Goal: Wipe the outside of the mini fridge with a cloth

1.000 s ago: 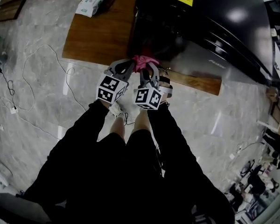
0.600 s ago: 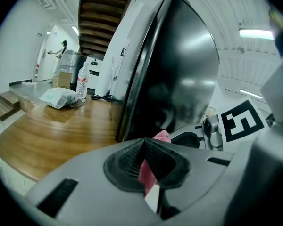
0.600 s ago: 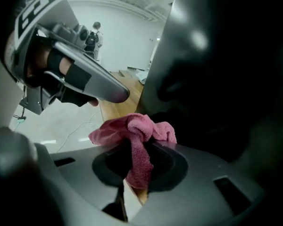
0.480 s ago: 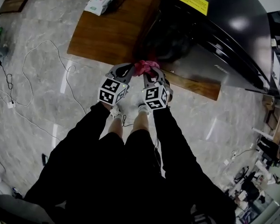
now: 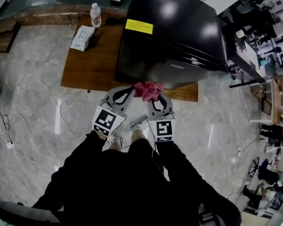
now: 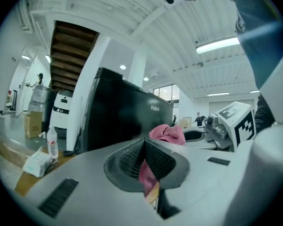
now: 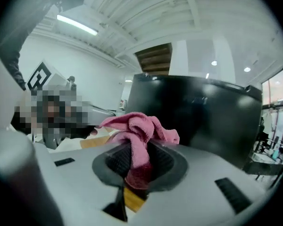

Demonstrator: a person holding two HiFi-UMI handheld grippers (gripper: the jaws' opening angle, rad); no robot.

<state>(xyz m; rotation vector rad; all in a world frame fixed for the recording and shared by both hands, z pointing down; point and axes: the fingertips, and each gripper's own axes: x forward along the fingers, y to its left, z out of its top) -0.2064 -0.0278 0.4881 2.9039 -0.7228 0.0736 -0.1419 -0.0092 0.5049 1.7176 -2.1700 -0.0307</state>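
The black mini fridge (image 5: 174,36) stands on a low wooden platform (image 5: 87,67). A bunched pink cloth (image 5: 148,90) hangs just before the fridge's front bottom edge, and both grippers hold it. My left gripper (image 5: 130,91) is shut on one corner of it, my right gripper (image 5: 155,95) on the other side. In the left gripper view the jaws (image 6: 144,149) pinch a strip of the cloth (image 6: 167,134), with the fridge (image 6: 118,114) behind. In the right gripper view the cloth (image 7: 137,131) spills over the shut gripper (image 7: 139,154) before the fridge (image 7: 203,117). Whether cloth touches fridge I cannot tell.
A water bottle (image 5: 95,15) and a tissue pack (image 5: 82,36) lie on the platform left of the fridge. White cables (image 5: 33,107) trail over the marble floor at left. Desks and shelving (image 5: 269,46) crowd the right side. The person's feet (image 5: 132,126) stand under the grippers.
The head view has swung back, so the whole fridge top now shows. Both grippers keep hold of the cloth at the fridge's front, and their marker cubes sit a little further apart.
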